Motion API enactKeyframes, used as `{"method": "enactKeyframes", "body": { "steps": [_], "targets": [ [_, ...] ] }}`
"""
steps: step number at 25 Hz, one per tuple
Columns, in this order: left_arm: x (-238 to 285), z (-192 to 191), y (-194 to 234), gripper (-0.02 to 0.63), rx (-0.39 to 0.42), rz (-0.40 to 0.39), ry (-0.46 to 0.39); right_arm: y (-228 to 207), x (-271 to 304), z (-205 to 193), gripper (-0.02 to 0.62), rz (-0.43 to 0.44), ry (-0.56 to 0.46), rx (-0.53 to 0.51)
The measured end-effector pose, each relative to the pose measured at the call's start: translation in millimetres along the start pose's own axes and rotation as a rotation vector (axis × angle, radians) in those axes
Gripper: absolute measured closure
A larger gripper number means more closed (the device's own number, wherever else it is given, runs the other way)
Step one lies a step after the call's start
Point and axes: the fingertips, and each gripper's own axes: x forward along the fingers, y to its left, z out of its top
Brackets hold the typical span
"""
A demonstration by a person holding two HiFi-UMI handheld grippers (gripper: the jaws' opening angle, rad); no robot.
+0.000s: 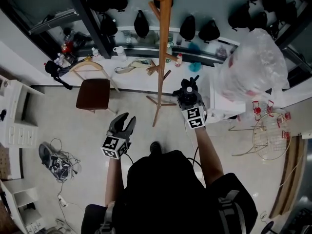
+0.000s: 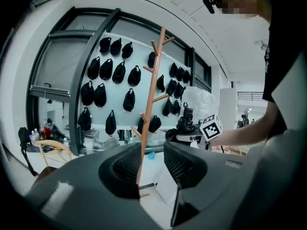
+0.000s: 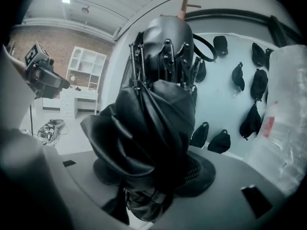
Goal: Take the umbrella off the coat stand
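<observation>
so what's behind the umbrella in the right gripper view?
Only the top of the coat stand pokes out above the umbrella; black bags hang on the wall to its right. The rest of the stand is covered.

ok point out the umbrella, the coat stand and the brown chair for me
umbrella (image 3: 153, 123): right gripper view, on its folded black canopy
coat stand (image 1: 164, 38): head view, on the upright wooden pole
chair (image 1: 93, 94): head view, on the brown seat
</observation>
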Motion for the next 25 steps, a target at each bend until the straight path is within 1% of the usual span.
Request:
{"method": "enactKeyframes", "body": {
  "steps": [3,9,13,25],
  "targets": [
    [0.6,2.4,-8.4,0.46,0.007,-0.01,0.003,0.2,-10.2,-2.0,0.344,0.013,-0.009,0.002],
    [5.0,5.5,-36.2,0.46,0.013,-0.021,0.002,7.1,-32.4,-13.0,0.344,0.074,-0.022,-0.006],
    [5.5,7.8,-53.9,0.46,0.019,-0.032,0.002,8.1,-44.8,-17.8,0.345,0.091,-0.021,-0.012],
    [-4.3,14.0,-96.0,0.46,0.031,0.005,-0.004,0.8,-79.8,-31.0,0.345,0.13,-0.026,-0.039]
  ]
}}
